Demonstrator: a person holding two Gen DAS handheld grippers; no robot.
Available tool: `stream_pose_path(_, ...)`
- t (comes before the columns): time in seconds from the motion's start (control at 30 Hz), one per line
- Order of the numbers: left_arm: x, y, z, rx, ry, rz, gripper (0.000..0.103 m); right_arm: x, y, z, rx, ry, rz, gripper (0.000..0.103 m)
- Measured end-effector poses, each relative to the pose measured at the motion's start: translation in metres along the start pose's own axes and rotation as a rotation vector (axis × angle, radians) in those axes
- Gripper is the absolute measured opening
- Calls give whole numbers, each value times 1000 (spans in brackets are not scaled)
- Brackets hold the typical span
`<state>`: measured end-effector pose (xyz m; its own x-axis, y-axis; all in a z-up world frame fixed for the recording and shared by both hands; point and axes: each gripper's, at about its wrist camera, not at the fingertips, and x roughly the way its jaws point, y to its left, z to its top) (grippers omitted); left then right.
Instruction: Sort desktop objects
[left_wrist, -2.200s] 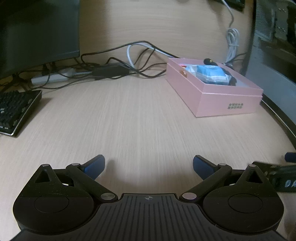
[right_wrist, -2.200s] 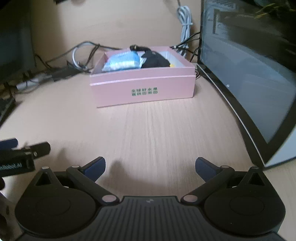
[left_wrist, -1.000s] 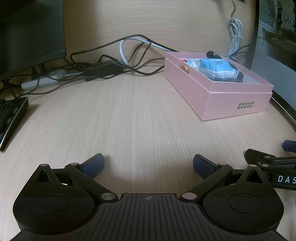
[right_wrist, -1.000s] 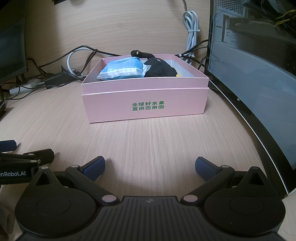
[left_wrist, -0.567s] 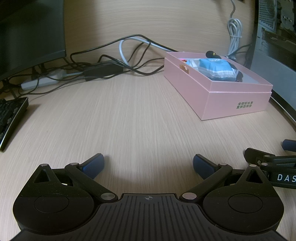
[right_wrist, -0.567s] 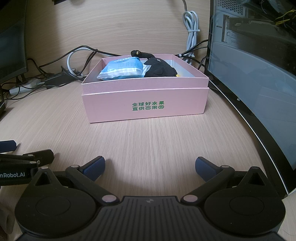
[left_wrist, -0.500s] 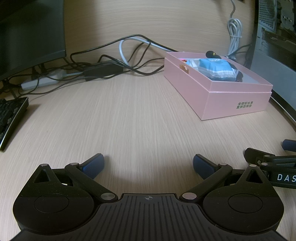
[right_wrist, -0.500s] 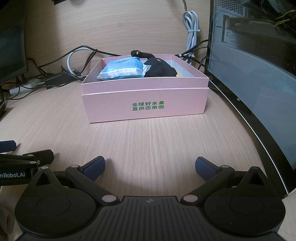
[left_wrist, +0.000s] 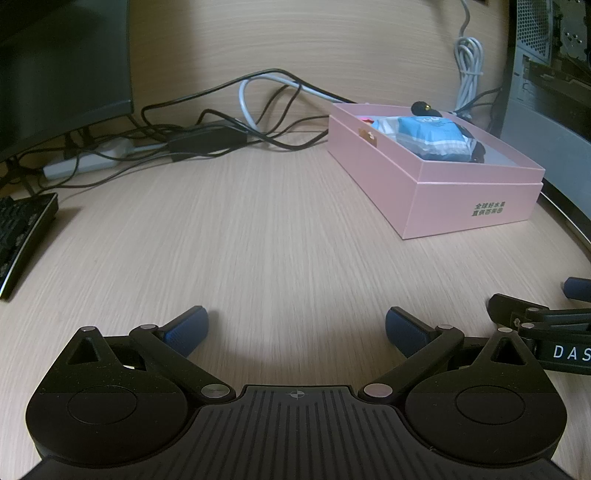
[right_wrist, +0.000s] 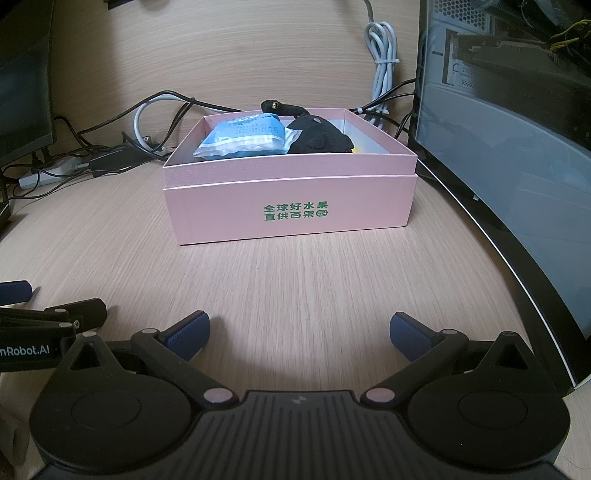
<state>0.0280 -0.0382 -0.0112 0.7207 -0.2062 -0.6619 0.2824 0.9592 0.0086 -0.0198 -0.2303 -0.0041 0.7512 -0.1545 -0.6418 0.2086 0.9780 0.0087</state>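
Observation:
A pink box (right_wrist: 291, 206) with green print stands on the wooden desk, straight ahead in the right wrist view and at the right in the left wrist view (left_wrist: 436, 192). It holds a blue-and-white packet (right_wrist: 243, 140) and a black soft object (right_wrist: 317, 136). My left gripper (left_wrist: 295, 328) is open and empty low over the bare desk. My right gripper (right_wrist: 299, 332) is open and empty in front of the box. Each gripper shows at the edge of the other's view.
A tangle of cables (left_wrist: 221, 129) and a power strip (left_wrist: 85, 162) lie at the back. A keyboard (left_wrist: 22, 236) and a monitor (left_wrist: 62, 70) are at the left. A computer case with a glass side (right_wrist: 509, 155) stands right of the box.
Both grippers moved forward toward the box between 2.2 s and 1 s ago. Since then nothing has visibly moved.

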Motion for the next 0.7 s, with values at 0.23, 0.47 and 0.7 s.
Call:
stream_pose_path(0.23, 0, 0, 0, 1, 0, 0, 103, 0, 0, 0, 0, 0, 0, 103)
stream_pose_path(0.47, 0, 1, 0, 1, 0, -7, 103, 0, 0, 0, 0, 0, 0, 103)
stream_pose_path(0.7, -1, 0, 0, 3, 1, -5, 103, 0, 0, 0, 0, 0, 0, 103)
